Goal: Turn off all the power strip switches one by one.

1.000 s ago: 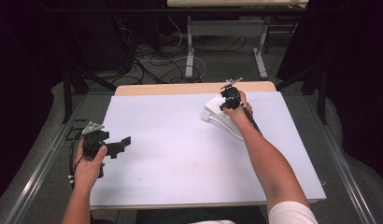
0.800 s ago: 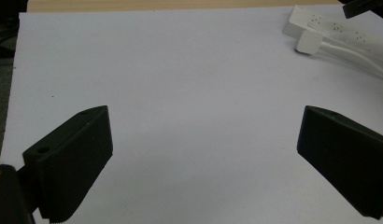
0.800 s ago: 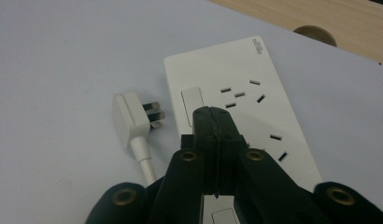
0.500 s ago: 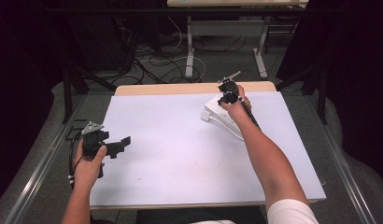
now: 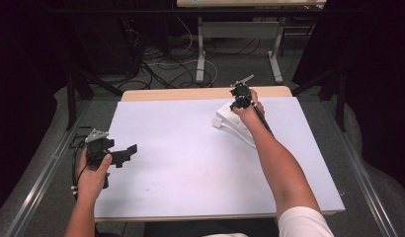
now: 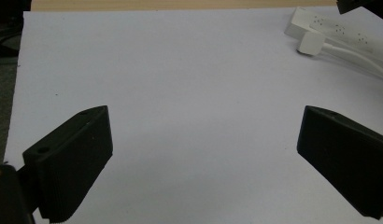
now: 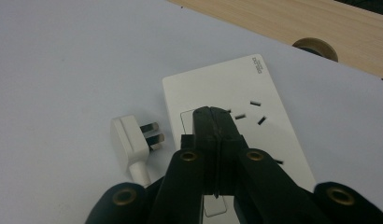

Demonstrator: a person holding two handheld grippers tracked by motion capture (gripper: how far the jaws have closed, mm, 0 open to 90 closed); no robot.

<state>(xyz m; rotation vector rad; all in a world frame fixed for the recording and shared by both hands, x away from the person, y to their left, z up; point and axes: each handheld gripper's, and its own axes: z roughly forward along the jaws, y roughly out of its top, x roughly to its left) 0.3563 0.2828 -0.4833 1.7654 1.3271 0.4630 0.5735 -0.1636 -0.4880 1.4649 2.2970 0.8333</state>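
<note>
Right arm stretched forward; right gripper [image 7: 213, 122] jaws pressed together, empty, tips over power strip [image 7: 236, 107] at table's [image 5: 190, 168] far edge, plug [image 7: 129, 140] beside. Left gripper [image 6: 201, 154] wide open, empty, at near-left.

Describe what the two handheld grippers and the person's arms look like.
Both grippers are black. The left gripper has two broad, blocky jaws with ribbed inner faces, a grey three-cornered plate on top and a black cable looping from it. The right gripper has slimmer jaws on linked arms with brass-coloured pivot screws. The forearms are bare; a white short sleeve shows on the right arm.
</note>
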